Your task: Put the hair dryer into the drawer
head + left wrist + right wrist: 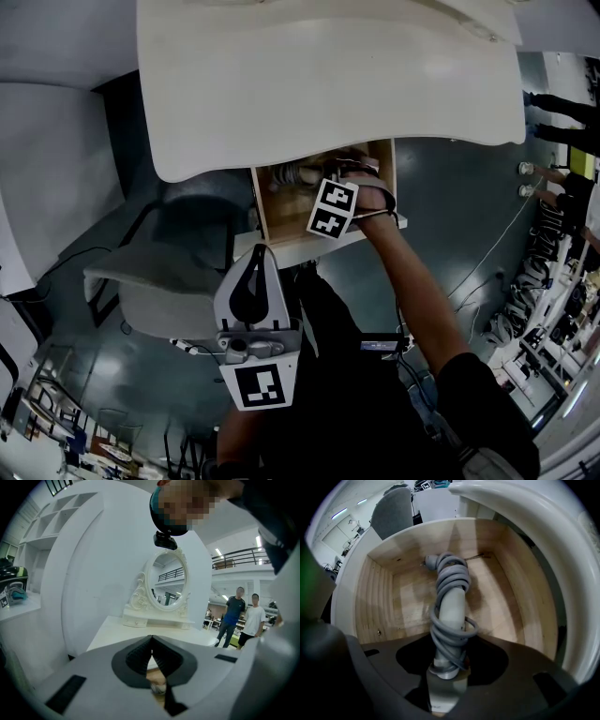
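Observation:
The wooden drawer [277,221] stands pulled out under the white dressing table [328,84]. My right gripper [317,180] points down into it. Seen from the right gripper view, the grey hair dryer [451,606] has its cord wound round the handle, and the handle reaches down toward the drawer [375,602] floor. My right gripper [445,681] is shut on the dryer's pale body. A small part of the hair dryer [296,174] shows in the head view. My left gripper [255,258] hangs shut and empty in front of the drawer, seen as the left gripper [151,641] before the table.
An ornate white mirror [165,581] stands on the table top. A grey chair [159,281] sits left of the drawer. White shelves [47,517] are at the far left. Two people [234,616] stand in the background, and cables trail across the floor.

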The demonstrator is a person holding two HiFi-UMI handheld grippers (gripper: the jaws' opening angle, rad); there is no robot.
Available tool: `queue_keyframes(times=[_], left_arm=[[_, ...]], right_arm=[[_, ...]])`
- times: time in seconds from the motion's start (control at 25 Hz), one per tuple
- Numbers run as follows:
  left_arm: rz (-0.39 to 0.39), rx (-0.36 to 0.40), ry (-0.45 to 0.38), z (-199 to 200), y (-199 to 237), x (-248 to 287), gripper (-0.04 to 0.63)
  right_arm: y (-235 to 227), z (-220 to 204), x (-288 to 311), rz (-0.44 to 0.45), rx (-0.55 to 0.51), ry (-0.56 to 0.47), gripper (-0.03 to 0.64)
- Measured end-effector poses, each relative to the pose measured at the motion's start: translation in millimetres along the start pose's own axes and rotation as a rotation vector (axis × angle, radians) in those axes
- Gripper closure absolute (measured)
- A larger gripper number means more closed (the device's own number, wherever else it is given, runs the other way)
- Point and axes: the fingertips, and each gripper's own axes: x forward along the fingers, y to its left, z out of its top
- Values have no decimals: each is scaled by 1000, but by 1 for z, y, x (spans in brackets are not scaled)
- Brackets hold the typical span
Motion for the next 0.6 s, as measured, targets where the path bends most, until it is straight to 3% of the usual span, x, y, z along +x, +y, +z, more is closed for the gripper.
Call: queue_keyframes(times=[0.6], left_arm=[[-7, -6, -9, 1, 5, -11, 572]], right_arm=[[3, 1, 1, 9, 22, 16, 399]])
